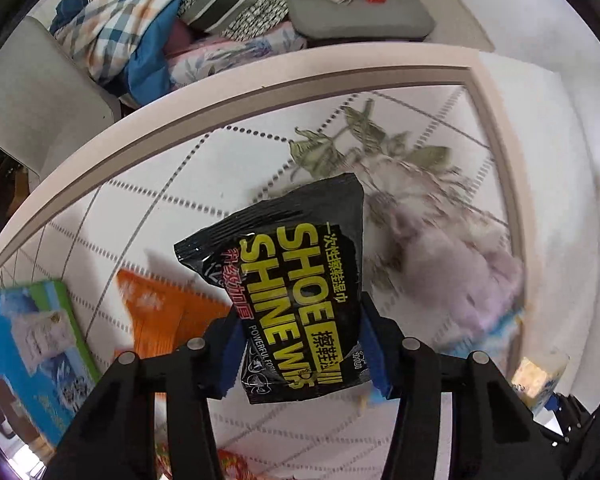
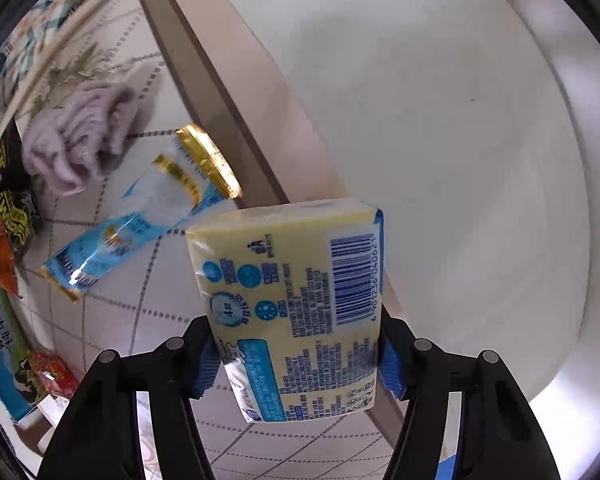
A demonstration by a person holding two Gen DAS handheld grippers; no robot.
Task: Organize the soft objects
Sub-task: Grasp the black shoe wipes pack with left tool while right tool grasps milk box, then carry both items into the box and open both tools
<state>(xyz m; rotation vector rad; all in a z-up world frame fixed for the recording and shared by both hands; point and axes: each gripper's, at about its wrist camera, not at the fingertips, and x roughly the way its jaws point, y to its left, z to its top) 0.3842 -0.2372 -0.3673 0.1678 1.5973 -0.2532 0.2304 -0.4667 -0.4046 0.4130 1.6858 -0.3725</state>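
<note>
The pale pink border of the quilted mat arcs across the upper half of the left wrist view and turns a corner at the upper right; in the right wrist view the same border runs diagonally from the top left down to the bottom centre, with bare white floor filling everything to its right. The white quilted mat, stitched in dotted squares and printed with a leafy flower, has open patches in the middle left of the left wrist view.

Beyond the border, at the top of that view, lies a heap of folded bedding and a grey cushion. On the mat rest a lilac fluffy cloth, an orange packet and a blue and green box at the lower left. A blue and gold sachet lies near the border in the right wrist view.

The left gripper is clamped on a black shoe shine wipes pack, held above the mat at frame centre. The right gripper is clamped on a yellow tissue pack, barcode facing the camera, straddling the border line in the lower centre.
</note>
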